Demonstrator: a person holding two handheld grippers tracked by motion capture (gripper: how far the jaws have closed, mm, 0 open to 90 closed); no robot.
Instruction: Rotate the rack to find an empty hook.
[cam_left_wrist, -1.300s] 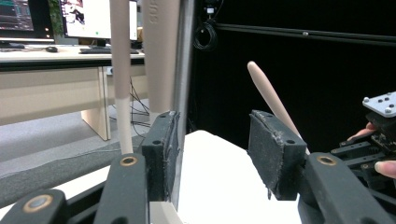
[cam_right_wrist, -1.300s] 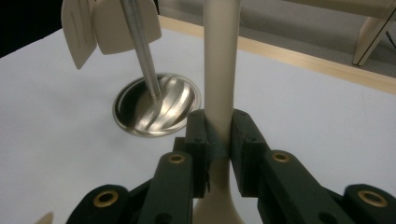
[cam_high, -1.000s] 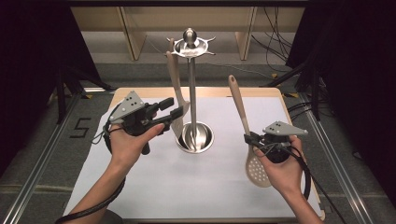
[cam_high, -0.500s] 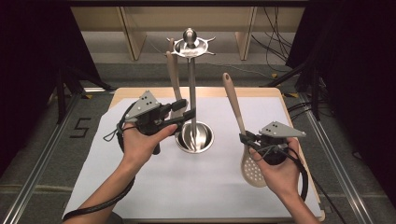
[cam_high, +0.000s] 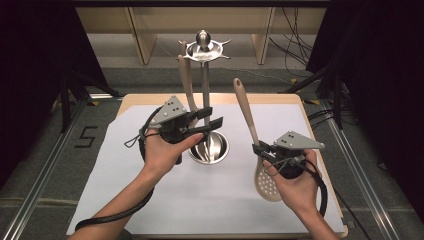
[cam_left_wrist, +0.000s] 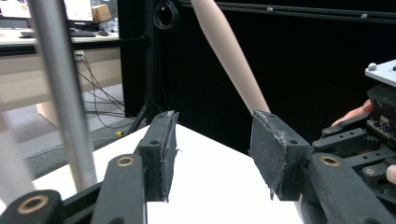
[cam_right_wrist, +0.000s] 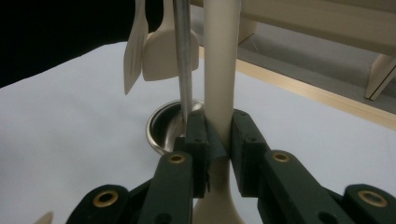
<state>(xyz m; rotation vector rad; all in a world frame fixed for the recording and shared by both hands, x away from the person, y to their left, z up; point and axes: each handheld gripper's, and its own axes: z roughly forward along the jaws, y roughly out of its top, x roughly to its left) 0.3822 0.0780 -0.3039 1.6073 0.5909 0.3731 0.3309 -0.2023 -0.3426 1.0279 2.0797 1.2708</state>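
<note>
A metal utensil stand (cam_high: 205, 100) rises from a round base (cam_high: 210, 148) at the middle of the white mat. A beige utensil (cam_high: 187, 85) hangs from its top ring. My left gripper (cam_high: 214, 118) is open just left of the pole and in front of that utensil, with nothing between its jaws (cam_left_wrist: 212, 154). The pole (cam_left_wrist: 63, 93) passes to the left of them. My right gripper (cam_high: 261, 150) is shut on the handle of a beige perforated spoon (cam_high: 267, 182), whose handle (cam_right_wrist: 220, 60) points up and away. The pads (cam_right_wrist: 212, 140) clamp it near the bowl.
The white mat (cam_high: 150, 200) covers a wooden table (cam_high: 300, 100) with open room in front. Two flat beige utensils (cam_right_wrist: 159, 51) hang beside the pole (cam_right_wrist: 184, 56) over the base (cam_right_wrist: 161, 126). Dark curtains and wooden furniture legs lie beyond the table.
My left gripper has moved right, up to the stand's pole. The right hand and its spoon have stayed nearly in place.
</note>
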